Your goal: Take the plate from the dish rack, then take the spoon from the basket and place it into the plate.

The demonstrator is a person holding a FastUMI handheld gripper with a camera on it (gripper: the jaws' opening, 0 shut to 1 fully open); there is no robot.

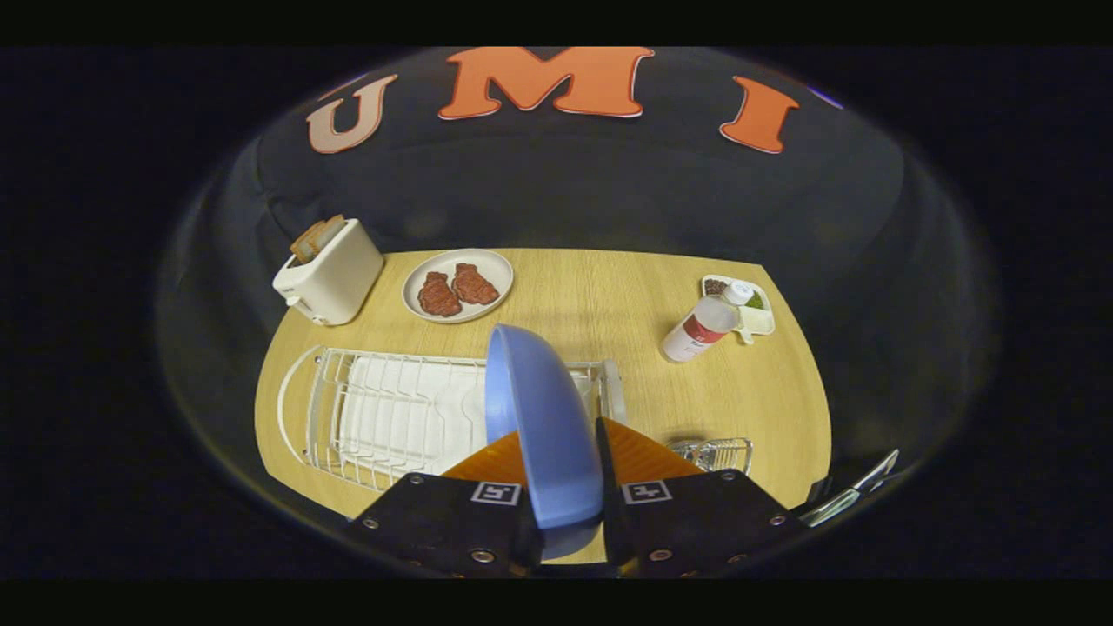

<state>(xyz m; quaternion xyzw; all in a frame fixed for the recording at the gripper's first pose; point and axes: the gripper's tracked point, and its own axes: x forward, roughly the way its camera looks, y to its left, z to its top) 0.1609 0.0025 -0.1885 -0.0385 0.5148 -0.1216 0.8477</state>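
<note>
Gripper (561,513) pinching a blue plate (539,426) by its rim, both fingers pressed on it, one to each face, plate standing on edge between them and rising just ahead. Held above the near right end of the white wire rack (383,417), apart from the wires as far as can be told, so first step judged nearly done. Looks rigid, smooth and probably glazed or hard plastic, which cannot be told; likely light to moderate in weight, but long above the pinch, so prone to swing or pivot about the fingers if tilted fast. Slippery faces: a rim grip deep enough to reach past the lip seems wise, and already appears so here. Breakable if ceramic, so best lowered flat and gently onto bare table (609,296), right of the rack. Small wire basket (717,452) near right, just beyond the right finger; spoon not made out inside it. Something metallic (856,491) at the near right table edge, too warped to name. When found, spoon judged thin, stiff, light and slick: best gripped across the handle near its middle, fingers closing on the flat sides. Far left, toaster (330,269) with bread; beside it a white dish (500,265) bearing two meat pieces; far right, bottle (700,326) lying against a small tray (761,317). All well apart from the plate's likely landing spot.
</note>
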